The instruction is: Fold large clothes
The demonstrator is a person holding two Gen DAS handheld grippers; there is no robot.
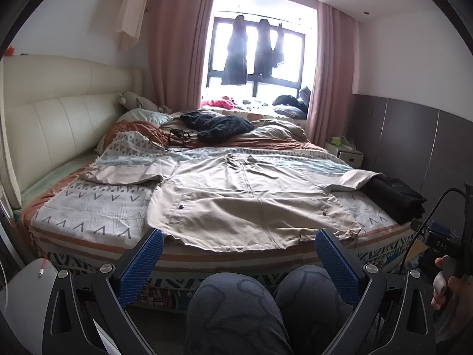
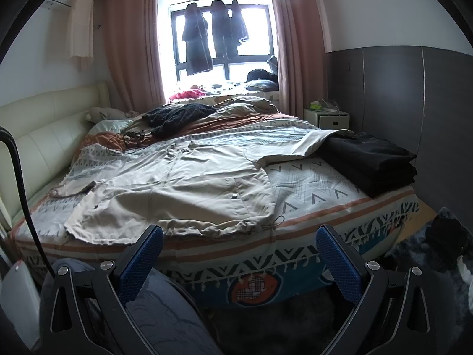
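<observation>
A large beige jacket [image 1: 236,201] lies spread flat on the bed, front up, zipper down its middle, sleeves out to both sides; it also shows in the right wrist view [image 2: 177,189]. Its drawstring hem lies along the bed's near edge. My left gripper [image 1: 239,236] is open and empty, held off the bed just short of the hem. My right gripper [image 2: 239,233] is open and empty, near the hem's right corner, apart from the cloth. The right sleeve's end rests against a folded black stack [image 2: 369,162].
The patterned bedspread [image 1: 97,204] covers the bed. A dark knit garment [image 1: 215,124], cables and rumpled bedding lie at the far side. The folded black clothes [image 1: 393,198] sit at the right edge. A white nightstand [image 2: 328,118] stands beyond. My knees [image 1: 236,310] are below the grippers.
</observation>
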